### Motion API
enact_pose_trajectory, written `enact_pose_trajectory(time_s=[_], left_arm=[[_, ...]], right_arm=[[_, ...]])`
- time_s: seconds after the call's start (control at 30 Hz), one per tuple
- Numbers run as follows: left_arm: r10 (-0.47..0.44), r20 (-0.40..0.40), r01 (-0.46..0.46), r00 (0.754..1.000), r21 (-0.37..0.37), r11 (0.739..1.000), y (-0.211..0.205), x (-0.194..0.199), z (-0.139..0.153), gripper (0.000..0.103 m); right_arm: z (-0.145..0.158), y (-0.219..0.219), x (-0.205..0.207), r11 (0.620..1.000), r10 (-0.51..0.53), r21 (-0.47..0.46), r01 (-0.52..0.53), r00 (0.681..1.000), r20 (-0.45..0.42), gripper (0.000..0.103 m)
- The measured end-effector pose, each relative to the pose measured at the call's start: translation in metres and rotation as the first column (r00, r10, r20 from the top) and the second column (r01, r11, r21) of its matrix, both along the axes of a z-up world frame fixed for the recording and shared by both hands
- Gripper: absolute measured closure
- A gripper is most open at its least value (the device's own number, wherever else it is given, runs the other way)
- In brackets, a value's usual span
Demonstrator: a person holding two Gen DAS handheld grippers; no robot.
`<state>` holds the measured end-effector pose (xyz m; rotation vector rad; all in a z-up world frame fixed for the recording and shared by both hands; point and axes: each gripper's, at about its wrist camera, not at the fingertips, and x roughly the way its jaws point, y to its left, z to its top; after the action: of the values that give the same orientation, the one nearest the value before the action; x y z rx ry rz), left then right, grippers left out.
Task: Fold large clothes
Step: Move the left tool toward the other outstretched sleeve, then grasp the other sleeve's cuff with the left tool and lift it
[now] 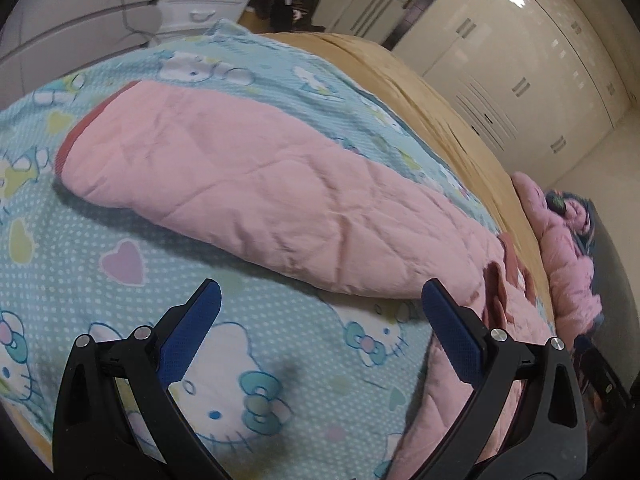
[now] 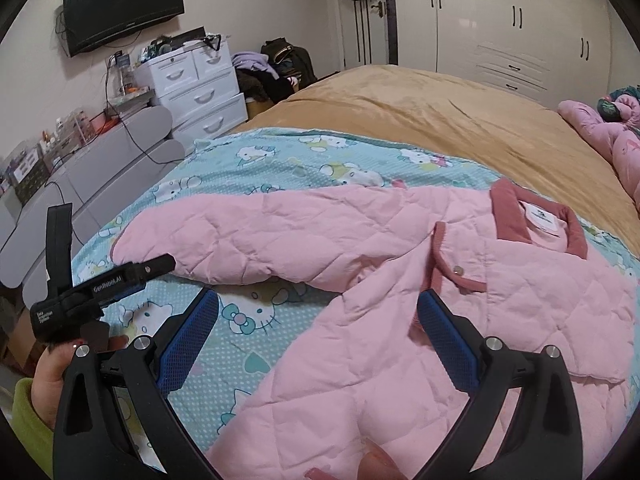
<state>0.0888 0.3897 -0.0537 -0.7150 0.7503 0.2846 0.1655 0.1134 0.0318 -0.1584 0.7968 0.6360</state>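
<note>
A pink quilted jacket (image 2: 400,320) lies front-up on a blue cartoon-cat blanket (image 2: 248,320), its dark pink collar (image 2: 504,212) at the far right. One sleeve (image 2: 240,236) stretches out to the left. In the left wrist view that sleeve (image 1: 240,184) runs across the blanket (image 1: 120,280), red cuff at the far left. My left gripper (image 1: 320,296) hovers open just short of the sleeve's near edge, holding nothing. Over the jacket's left side, near the armpit, my right gripper (image 2: 320,304) is open too, with nothing in it. A hand in a green sleeve (image 2: 28,412) holds the left tool's black body (image 2: 80,296).
The blanket lies on a tan bedspread (image 2: 420,112). A second pink garment (image 2: 612,140) is bunched at the bed's far right. White drawers (image 2: 196,92), a grey bench (image 2: 100,168) and a pile of dark clothes (image 2: 276,68) stand beyond the bed's left side, wardrobes (image 2: 520,20) behind.
</note>
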Motion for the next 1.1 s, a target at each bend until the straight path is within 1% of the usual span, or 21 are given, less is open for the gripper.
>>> enact_pose_trajectory(time_s=[0.17, 0.3, 0.47, 0.63, 0.8, 0.87, 0.93, 0.97, 1.0, 1.03, 1.07, 1.1], left_arm=[[0.063, -0.002, -0.063, 0.998, -0.032, 0.997, 0.022, -0.006, -0.013, 0.009], [0.104, 0.014, -0.103, 0.994, -0.066, 0.993, 0.038, -0.008, -0.02, 0.009], [0.156, 0.023, -0.152, 0.988, -0.123, 0.981, 0.056, -0.007, -0.031, 0.009], [0.192, 0.03, -0.187, 0.981, -0.122, 0.975, 0.066, -0.001, -0.036, 0.009], [0.239, 0.03, -0.233, 0.97, -0.131, 0.963, 0.083, 0.007, -0.039, 0.009], [0.245, 0.032, -0.238, 0.969, -0.143, 0.961, 0.087, 0.01, -0.038, 0.009], [0.252, 0.045, -0.242, 0.967, -0.156, 0.958, 0.091, 0.012, -0.037, 0.009], [0.26, 0.075, -0.244, 0.963, -0.171, 0.954, 0.093, 0.011, -0.035, 0.01], [0.265, 0.095, -0.245, 0.959, -0.18, 0.952, 0.094, 0.01, -0.034, 0.01], [0.275, 0.126, -0.249, 0.953, -0.194, 0.949, 0.096, 0.008, -0.032, 0.014], [0.286, 0.139, -0.256, 0.948, -0.199, 0.946, 0.097, 0.006, -0.03, 0.025], [0.297, 0.157, -0.264, 0.942, -0.2, 0.943, 0.099, 0.004, -0.026, 0.034]], right_arm=[[-0.011, 0.004, 0.004, 1.0, 0.002, -0.011, -0.002, 1.0, -0.023, 0.004], [-0.018, 0.004, 0.008, 1.0, -0.009, -0.017, 0.009, 0.999, -0.038, 0.004], [-0.023, 0.002, 0.012, 1.0, -0.016, -0.026, 0.015, 0.999, -0.045, 0.004], [-0.027, -0.001, 0.018, 0.999, -0.032, -0.031, 0.03, 0.998, -0.06, 0.004], [-0.034, -0.004, 0.022, 0.999, -0.04, -0.039, 0.037, 0.996, -0.076, 0.004], [-0.036, -0.006, 0.022, 0.998, -0.044, -0.041, 0.04, 0.996, -0.079, 0.004], [-0.037, -0.008, 0.023, 0.998, -0.049, -0.042, 0.046, 0.995, -0.083, 0.004], [-0.038, -0.01, 0.024, 0.998, -0.054, -0.041, 0.05, 0.995, -0.086, 0.004], [-0.039, -0.012, 0.024, 0.998, -0.058, -0.041, 0.054, 0.994, -0.091, 0.004], [-0.039, -0.014, 0.025, 0.997, -0.061, -0.041, 0.058, 0.994, -0.093, 0.004], [-0.04, -0.017, 0.025, 0.997, -0.068, -0.041, 0.064, 0.993, -0.095, 0.004], [-0.04, -0.02, 0.025, 0.997, -0.074, -0.038, 0.07, 0.993, -0.097, 0.004]])
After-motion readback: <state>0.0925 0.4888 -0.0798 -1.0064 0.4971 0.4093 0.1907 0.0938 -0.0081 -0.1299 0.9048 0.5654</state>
